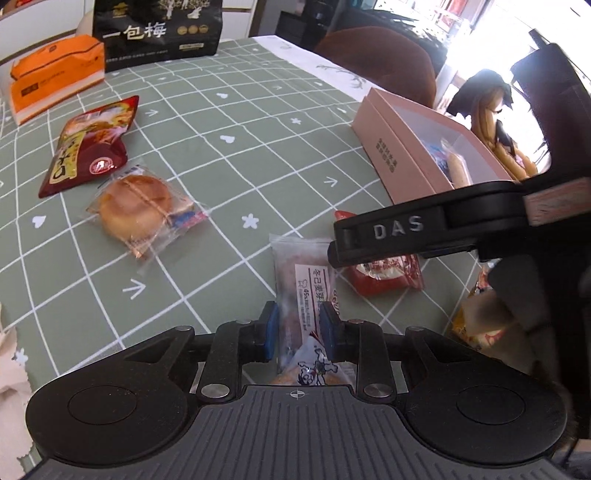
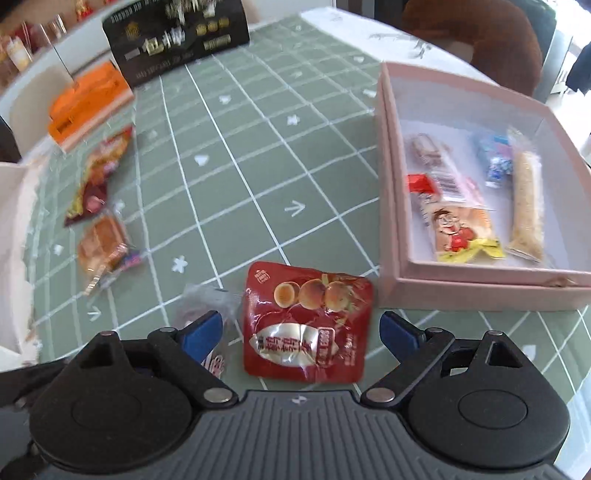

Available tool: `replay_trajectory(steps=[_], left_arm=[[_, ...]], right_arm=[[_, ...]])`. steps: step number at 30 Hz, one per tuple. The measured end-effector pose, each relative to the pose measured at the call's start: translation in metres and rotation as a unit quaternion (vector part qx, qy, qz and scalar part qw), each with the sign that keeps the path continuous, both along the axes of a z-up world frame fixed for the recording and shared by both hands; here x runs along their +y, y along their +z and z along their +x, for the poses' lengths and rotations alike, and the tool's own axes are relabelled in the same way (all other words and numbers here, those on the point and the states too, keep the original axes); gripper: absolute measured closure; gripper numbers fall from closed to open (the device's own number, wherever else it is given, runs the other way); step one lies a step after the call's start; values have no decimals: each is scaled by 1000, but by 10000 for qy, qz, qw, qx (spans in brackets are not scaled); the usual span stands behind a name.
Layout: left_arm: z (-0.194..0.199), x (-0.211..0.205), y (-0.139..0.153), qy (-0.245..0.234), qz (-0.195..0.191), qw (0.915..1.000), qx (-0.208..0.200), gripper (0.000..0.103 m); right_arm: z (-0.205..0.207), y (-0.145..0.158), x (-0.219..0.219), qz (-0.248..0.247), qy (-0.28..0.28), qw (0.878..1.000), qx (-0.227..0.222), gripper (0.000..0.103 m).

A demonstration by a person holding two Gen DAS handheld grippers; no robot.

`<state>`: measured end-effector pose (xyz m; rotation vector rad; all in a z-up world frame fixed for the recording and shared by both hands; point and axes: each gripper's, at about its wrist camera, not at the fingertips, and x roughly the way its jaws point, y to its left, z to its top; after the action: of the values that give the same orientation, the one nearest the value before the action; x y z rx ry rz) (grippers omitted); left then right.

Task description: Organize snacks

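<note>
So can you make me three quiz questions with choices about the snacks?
1. Where is the pink box?
A. On the table
B. On a chair
C. On the floor

2. What colour is the packet in front of the right gripper?
A. Blue
B. Red
C. Green

3. What is the left gripper doing?
A. Wide open, nothing between its fingers
B. Closed around a clear packet
C. Gripping the bun

Answers: 1 A, the box stands on the green checked cloth; 2 B, its wrapper is red; 3 B, both blue pads press the clear packet's sides.

"一包梅" on the black bag; "DAS" on the right claw.
</note>
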<state>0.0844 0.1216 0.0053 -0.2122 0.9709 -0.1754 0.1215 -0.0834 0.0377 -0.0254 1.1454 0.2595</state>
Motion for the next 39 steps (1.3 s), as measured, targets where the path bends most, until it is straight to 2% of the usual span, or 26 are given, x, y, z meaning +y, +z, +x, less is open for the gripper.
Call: replay_trajectory(steps=[3,4,5,9,14,16,17,22,29,35,39], left_arm=[[-3,1,-1,11,-55,10000,-31,73],[-3,1,-1,13,-68,10000,-35,73],[-2,1,-1,1,-84,10000,-28,73],[2,1,-1,-99,-231,9997,56,74],[8,-13,-1,-428,-90,9990,35,71],[13,-19,0,-513,-21,9987,26,69],[15,-23,0,-563,33,9984,20,68],[25,-46,0,-930,428,9947,-97,62],[25,-70,-2,-1432,928,9849,-294,55],[9,-68,-7,-1224,689,9887,-529,55],[11,-68,-5,-1149,633,9903,-467,55]], right_arm=[[2,-3,-7,41,-244,9997,-5,19],[1,-2,-12,108,-277,9996,-4,25],[-3,-1,-15,176,-212,9996,30,27],[-21,0,-35,308,163,9992,193,27],[-54,-1,-58,-192,697,9974,-15,27],[-61,-1,-67,-354,756,9965,-39,26],[-63,-2,-72,-422,745,9963,-59,22],[-66,-8,-94,-384,419,9983,-90,10],[-61,-14,-103,-345,294,9987,-250,3],[-44,-15,-104,-333,176,9984,-425,3],[-30,-15,-102,-317,161,9985,-421,4]])
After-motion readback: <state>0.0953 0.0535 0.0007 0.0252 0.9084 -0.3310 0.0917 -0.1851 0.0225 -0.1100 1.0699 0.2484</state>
